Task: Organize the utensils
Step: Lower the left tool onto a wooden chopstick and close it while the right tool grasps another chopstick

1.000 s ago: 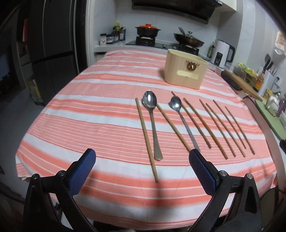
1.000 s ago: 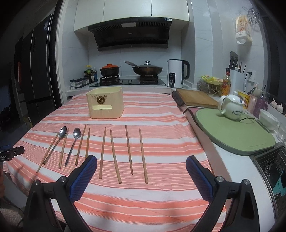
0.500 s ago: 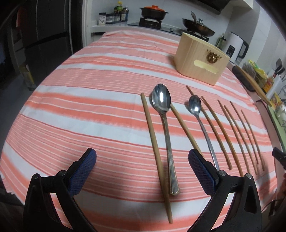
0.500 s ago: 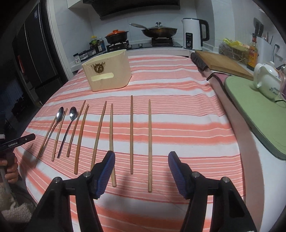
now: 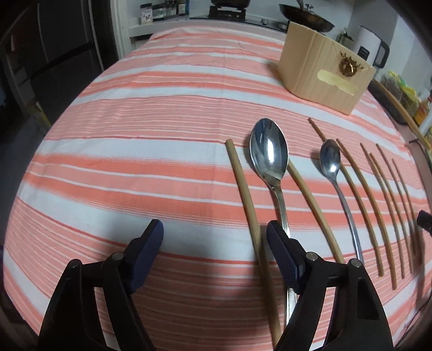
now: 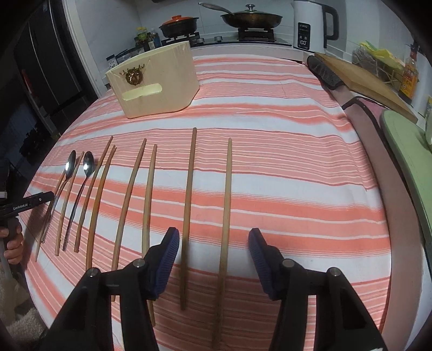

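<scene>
Several wooden chopsticks and two metal spoons lie in a row on the striped tablecloth point(image 5: 162, 113). A beige wooden holder box point(image 5: 324, 78) stands behind them; it also shows in the right wrist view point(image 6: 156, 83). My left gripper point(image 5: 214, 240) is open, low over the cloth just left of the leftmost chopstick point(image 5: 248, 205) and the large spoon point(image 5: 268, 151). A small spoon point(image 5: 330, 162) lies further right. My right gripper point(image 6: 213, 248) is open and straddles the two rightmost chopsticks point(image 6: 189, 205) point(image 6: 226, 205).
A cutting board point(image 6: 361, 78) and a green mat point(image 6: 405, 151) lie right of the table. A kettle point(image 6: 310, 24), a pan point(image 6: 251, 19) and a pot point(image 6: 178, 24) stand on the counter behind. The left gripper's tip point(image 6: 29, 202) shows at the table's left edge.
Both grippers have moved down and forward toward the utensils. Both jaws have narrowed, the right first, but stay open. The utensils have not moved.
</scene>
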A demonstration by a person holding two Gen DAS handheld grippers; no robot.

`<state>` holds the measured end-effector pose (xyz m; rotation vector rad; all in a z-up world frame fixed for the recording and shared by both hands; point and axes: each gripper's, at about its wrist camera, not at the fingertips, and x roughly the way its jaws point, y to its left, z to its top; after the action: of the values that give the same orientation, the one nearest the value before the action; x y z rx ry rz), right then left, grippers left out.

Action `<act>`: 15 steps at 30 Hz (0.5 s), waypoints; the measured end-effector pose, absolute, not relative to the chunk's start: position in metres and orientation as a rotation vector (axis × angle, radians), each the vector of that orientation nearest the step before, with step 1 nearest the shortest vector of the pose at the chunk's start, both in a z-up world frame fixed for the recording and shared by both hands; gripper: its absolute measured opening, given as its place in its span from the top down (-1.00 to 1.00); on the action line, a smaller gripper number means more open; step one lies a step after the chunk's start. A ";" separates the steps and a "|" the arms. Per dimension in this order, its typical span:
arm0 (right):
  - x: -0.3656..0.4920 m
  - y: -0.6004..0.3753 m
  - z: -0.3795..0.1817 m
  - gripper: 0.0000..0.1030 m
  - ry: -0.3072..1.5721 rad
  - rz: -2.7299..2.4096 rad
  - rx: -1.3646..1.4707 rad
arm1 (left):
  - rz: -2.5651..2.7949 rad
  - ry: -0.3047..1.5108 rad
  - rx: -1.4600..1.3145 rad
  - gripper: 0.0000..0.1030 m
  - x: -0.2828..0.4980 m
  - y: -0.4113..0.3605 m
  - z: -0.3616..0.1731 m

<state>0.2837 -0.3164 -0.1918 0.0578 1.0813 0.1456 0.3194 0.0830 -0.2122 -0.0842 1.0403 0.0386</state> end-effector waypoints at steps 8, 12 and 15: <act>0.315 -0.309 -0.207 0.48 1.177 0.177 -0.021 | -0.003 1.061 -0.023 0.14 0.333 0.086 -0.209; 0.337 -0.313 -0.207 0.50 1.215 0.190 0.001 | -0.050 1.097 -0.047 0.32 0.347 0.095 -0.207; 0.355 -0.315 -0.209 0.54 1.235 0.189 0.016 | -0.084 1.115 -0.089 0.36 0.359 0.103 -0.208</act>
<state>0.3546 -0.3148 -0.2086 0.0159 1.2355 0.1889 0.3588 0.1026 -0.2078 -0.0886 1.1145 -0.0837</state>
